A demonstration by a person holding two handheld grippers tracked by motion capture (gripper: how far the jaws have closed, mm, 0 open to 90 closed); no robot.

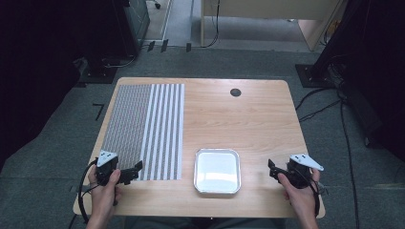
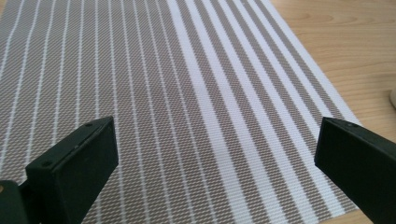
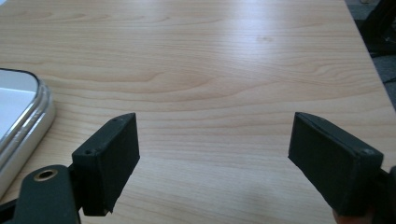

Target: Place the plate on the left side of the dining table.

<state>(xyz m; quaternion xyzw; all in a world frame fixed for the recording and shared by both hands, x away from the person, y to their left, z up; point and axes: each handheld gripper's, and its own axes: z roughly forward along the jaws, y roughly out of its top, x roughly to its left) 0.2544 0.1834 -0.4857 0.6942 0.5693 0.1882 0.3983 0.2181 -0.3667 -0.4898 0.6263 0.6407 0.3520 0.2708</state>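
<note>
A striped woven placemat (image 1: pixel 145 129) lies flat on the left half of the wooden table (image 1: pixel 248 119). A square metal tray (image 1: pixel 217 170), with nothing in it, sits near the front middle. My left gripper (image 1: pixel 136 169) hovers over the mat's near edge, held in a hand, jaws wide apart with nothing between them. The left gripper view looks along the mat (image 2: pixel 187 93) between both black fingers (image 2: pixel 74 163). My right gripper (image 1: pixel 273 168) rests to the right of the tray, open and holding nothing. In the right gripper view the tray's rim (image 3: pixel 23 126) shows at the left.
A small round black grommet (image 1: pixel 235 92) sits in the tabletop near the far edge. Bare wood (image 3: pixel 210 70) stretches beyond the right gripper. Cables (image 1: pixel 344 124) and dark stands crowd the floor around the table.
</note>
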